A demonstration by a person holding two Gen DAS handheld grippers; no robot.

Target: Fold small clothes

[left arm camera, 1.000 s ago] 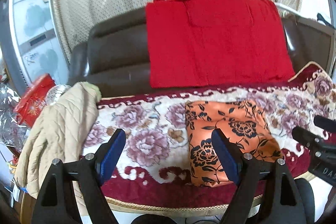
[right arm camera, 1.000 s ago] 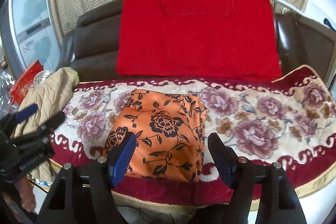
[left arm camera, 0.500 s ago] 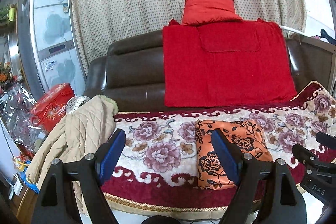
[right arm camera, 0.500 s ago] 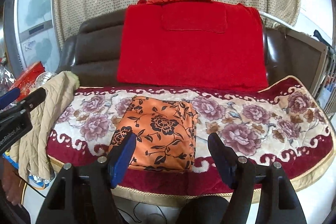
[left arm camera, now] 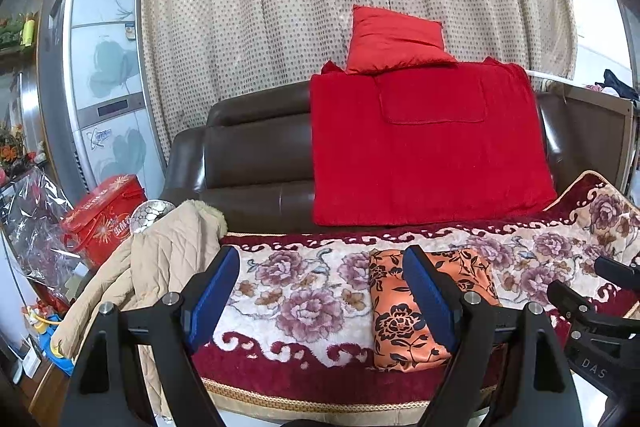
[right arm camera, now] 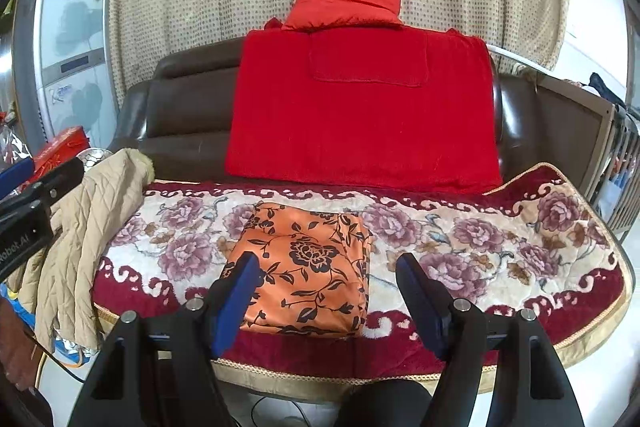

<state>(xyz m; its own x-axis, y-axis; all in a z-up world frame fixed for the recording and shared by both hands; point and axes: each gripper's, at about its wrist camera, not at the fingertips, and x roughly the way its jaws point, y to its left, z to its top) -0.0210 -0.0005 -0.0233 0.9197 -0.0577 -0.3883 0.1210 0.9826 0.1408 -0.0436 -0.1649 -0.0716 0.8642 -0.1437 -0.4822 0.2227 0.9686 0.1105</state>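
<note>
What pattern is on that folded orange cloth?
Black flowers and leafy vines on the orange cloth; the right wrist view shows it best.

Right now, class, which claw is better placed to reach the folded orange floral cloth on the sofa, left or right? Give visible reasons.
Right, probably. The right claw is open and frames the folded orange floral cloth almost centrally. The left claw, also open, frames mostly flowered blanket; the cloth sits behind its right finger.

A home living room: leather sofa, dotted curtains, and fridge.
</note>
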